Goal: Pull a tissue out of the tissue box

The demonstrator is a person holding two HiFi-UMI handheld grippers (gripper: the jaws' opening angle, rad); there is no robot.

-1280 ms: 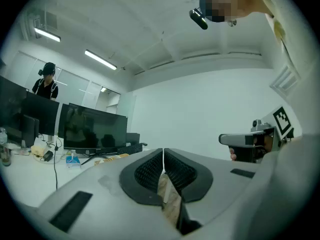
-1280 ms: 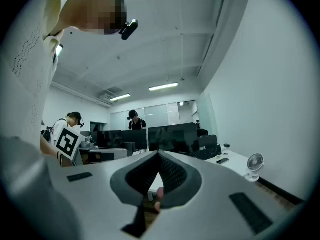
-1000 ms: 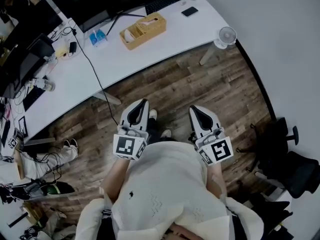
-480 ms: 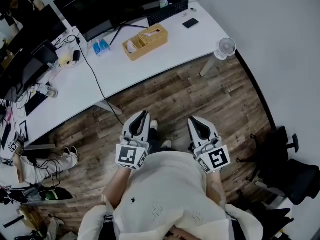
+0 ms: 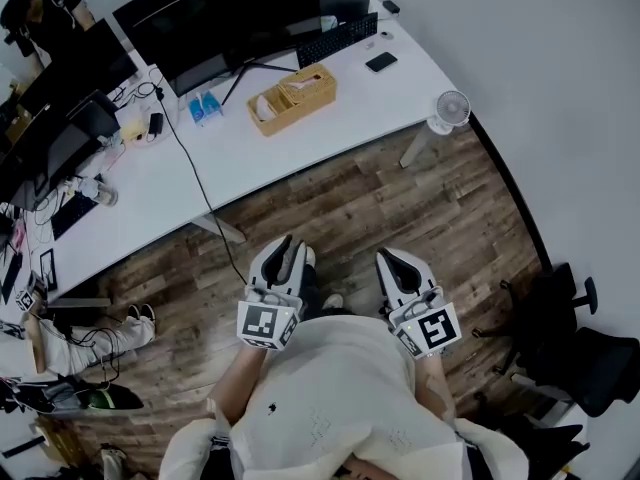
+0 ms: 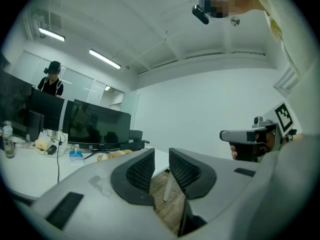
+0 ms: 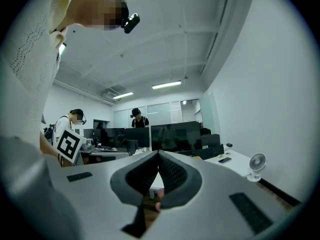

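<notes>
Wooden tissue box [image 5: 308,81] sits on the white desk [image 5: 340,128], well apart from both my grippers. Left gripper [image 5: 285,255]: jaws just been opening, small gap, empty. Right gripper [image 5: 393,261]: jaws together, empty. Risk: unbraced, the box may lift when I pull.

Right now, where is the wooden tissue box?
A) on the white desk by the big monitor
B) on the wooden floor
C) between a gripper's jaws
A: the tissue box sits on the white desk, just in front of the big monitor.
</notes>
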